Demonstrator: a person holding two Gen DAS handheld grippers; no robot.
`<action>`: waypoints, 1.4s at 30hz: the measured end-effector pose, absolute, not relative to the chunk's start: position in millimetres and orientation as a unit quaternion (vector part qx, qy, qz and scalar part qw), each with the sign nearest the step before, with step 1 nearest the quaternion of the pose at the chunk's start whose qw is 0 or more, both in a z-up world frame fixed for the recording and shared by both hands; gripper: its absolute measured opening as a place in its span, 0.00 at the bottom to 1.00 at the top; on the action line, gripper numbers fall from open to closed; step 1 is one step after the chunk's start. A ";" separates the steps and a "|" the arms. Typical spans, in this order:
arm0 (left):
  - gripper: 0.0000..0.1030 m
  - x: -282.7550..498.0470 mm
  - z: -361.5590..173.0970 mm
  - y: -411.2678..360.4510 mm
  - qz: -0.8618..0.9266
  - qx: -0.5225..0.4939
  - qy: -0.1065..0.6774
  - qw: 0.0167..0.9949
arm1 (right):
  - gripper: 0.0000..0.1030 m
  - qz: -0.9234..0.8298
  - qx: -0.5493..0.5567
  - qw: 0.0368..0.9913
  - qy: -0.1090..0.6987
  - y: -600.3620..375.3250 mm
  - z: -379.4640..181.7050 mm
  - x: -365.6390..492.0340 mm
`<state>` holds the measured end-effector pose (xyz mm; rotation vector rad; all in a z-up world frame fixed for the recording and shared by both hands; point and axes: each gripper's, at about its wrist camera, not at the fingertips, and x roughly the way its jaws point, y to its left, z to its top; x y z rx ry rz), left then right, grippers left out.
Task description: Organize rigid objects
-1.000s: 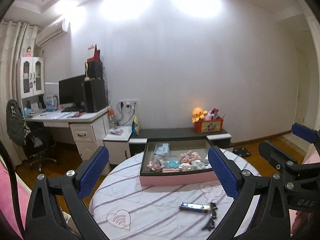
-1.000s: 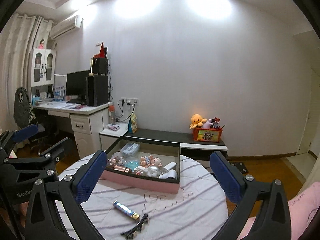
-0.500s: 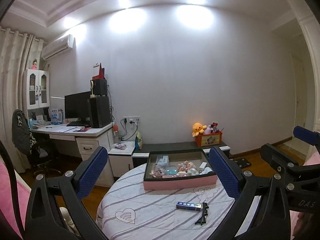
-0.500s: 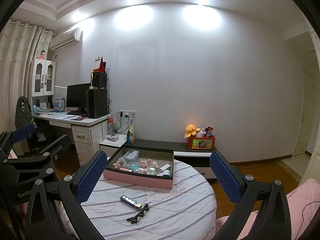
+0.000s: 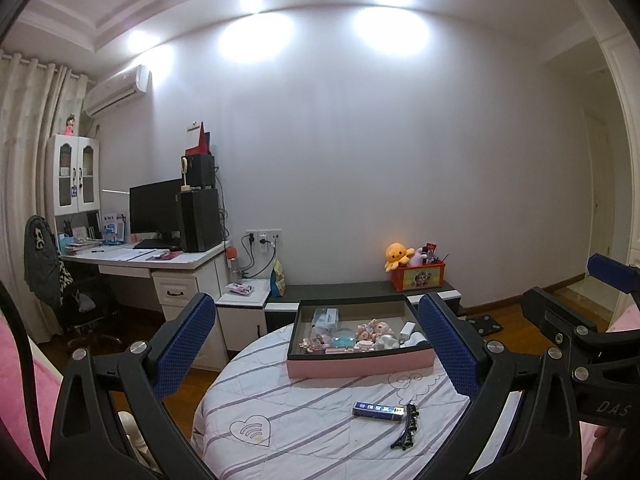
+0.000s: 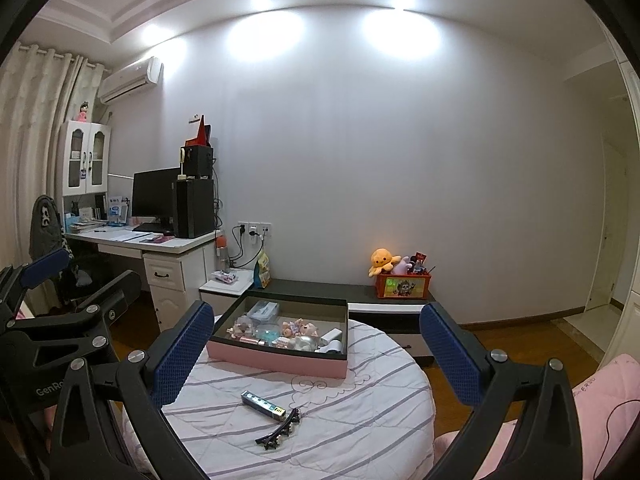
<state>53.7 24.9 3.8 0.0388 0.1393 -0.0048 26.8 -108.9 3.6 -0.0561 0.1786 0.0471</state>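
A pink box (image 5: 360, 364) with a dark inside stands at the far side of a round table with a striped white cloth (image 5: 304, 412); it holds several small items. In front of it lie a blue bar-shaped object (image 5: 378, 411) and a black hair clip (image 5: 406, 427). The right wrist view shows the box (image 6: 276, 362), the bar (image 6: 263, 404) and the clip (image 6: 279, 429) too. My left gripper (image 5: 318, 344) is open and empty, held back from the table. My right gripper (image 6: 318, 354) is open and empty, also held back.
A white desk (image 5: 160, 264) with a monitor and a chair stands at the left. A low dark bench (image 5: 360, 292) with an orange toy box (image 5: 418, 276) runs along the wall behind the table. Pink bedding (image 6: 592, 408) lies at the right.
Both grippers have pulled back and tilted up: the table and box look smaller and lower, and more ceiling shows. Both stay open and empty.
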 end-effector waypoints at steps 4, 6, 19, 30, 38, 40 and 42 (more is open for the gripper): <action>1.00 64.4 -6.3 28.2 -0.006 0.014 0.085 0.996 | 1.00 0.022 -0.030 0.995 0.097 -107.6 -0.7 30.7; 1.00 72.4 -15.0 30.7 -0.010 0.011 0.098 0.995 | 1.00 0.021 -0.031 0.994 0.105 -105.5 -4.7 35.5; 1.00 168.3 -120.3 56.7 0.004 -0.011 0.265 0.964 | 1.00 0.027 -0.006 0.955 0.294 -93.4 -123.9 136.0; 1.00 201.2 -162.3 52.1 -0.018 -0.028 0.334 0.942 | 0.87 0.032 -0.027 0.908 0.416 -77.6 -213.8 190.7; 1.00 216.2 -175.7 12.6 -0.062 -0.030 0.370 0.926 | 0.21 0.048 -0.033 0.909 0.413 -119.0 -208.8 179.6; 1.00 220.9 -181.4 -4.6 -0.069 -0.024 0.383 0.921 | 0.20 0.049 -0.022 0.910 0.410 -132.0 -208.0 180.1; 1.00 226.3 -187.1 -18.9 -0.068 -0.018 0.394 0.916 | 0.20 0.046 -0.017 0.913 0.406 -138.0 -207.0 183.4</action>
